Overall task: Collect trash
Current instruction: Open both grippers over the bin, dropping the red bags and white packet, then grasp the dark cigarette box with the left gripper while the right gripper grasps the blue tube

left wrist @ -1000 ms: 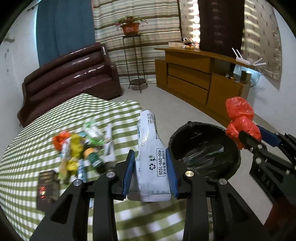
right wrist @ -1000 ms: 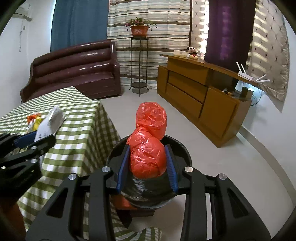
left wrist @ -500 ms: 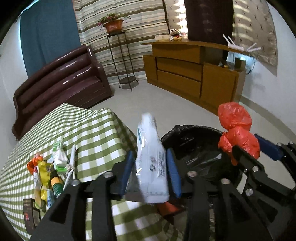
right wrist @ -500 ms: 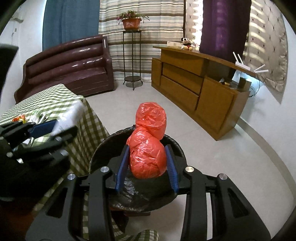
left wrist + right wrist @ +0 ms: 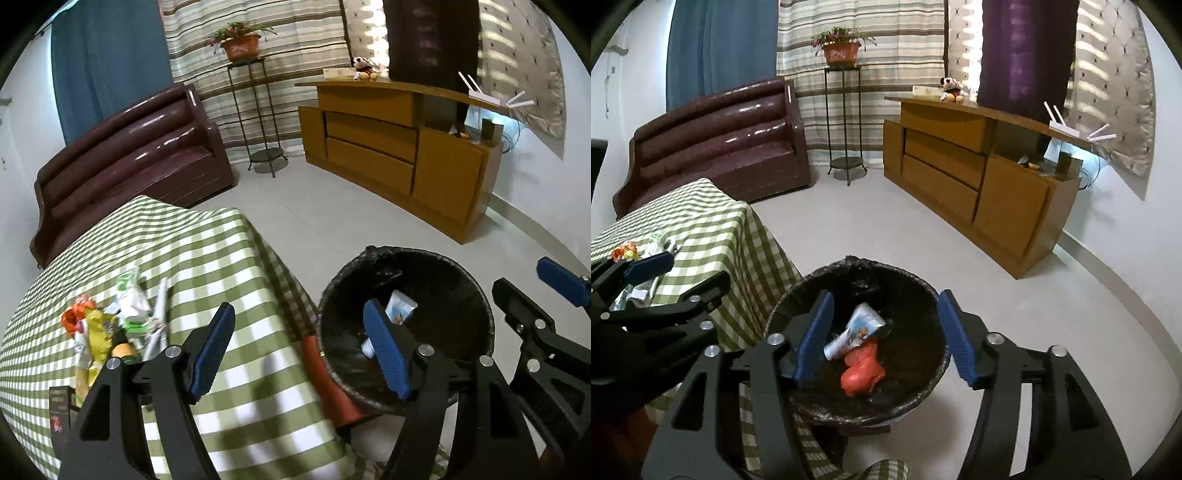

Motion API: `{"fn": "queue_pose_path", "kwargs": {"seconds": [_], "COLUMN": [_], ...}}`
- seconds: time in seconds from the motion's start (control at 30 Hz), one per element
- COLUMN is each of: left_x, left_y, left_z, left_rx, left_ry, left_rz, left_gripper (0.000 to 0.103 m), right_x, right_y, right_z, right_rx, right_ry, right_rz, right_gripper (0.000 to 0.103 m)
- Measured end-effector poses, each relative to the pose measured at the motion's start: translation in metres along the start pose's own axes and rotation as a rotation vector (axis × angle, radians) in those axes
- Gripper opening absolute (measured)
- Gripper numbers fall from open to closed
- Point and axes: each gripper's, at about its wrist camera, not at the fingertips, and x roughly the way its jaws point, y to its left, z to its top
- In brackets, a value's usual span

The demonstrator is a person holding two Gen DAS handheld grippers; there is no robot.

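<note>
Now both sets of tongs hang over the black-lined trash bin [image 5: 857, 347] with nothing between their blue pads. In the right wrist view the right tongs [image 5: 884, 334] fill the lower middle of the frame, their jaws opening, and the bin sits directly beyond them. Inside it lie a red plastic bag [image 5: 862, 371], crumpled at the bottom, and a white pouch [image 5: 855, 330] with a blue and orange print, resting tilted just above and touching the bag. In the left wrist view the left tongs [image 5: 299, 349] stand in the lower middle, jaws opening as well; their left pad is over the checked cloth and their right pad is over the bin's left side. The bin [image 5: 461, 280] appears at lower right there, with the white pouch [image 5: 400, 306] visible just past the right pad. The bench [image 5: 207, 258], covered in a green and white checked cloth, takes up the left of that frame. At its left side sits a small heap of litter [image 5: 110, 328]: orange, yellow and green-and-white wrappers, a small bottle and a dark box at the lower left edge. The bin stands just beside the bench's corner, on the pale floor.
</note>
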Motion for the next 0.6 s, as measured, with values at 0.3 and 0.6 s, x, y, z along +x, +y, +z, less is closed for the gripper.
{"fn": "queue_pose_path", "kwargs": {"seconds": [0.3,0.6], "left_x": [-0.033,-0.056], "left_y": [0.049,0.12], "left_z": [-0.018,-0.052], "left_rx": [-0.063,-0.161], "left_ry": [-0.017,0.012], "left_rz": [0.068,0.2], "left_gripper": [0.073,0.073], "right_x": [-0.022,-0.031], "right_y": [0.038,0.103], "right_z": [0.002,-0.001], "right_rx": [-0.019,-0.106], "right_ry": [-0.021,0.01], "right_rz": [0.094,0.188], "right_gripper": [0.079,0.079]}}
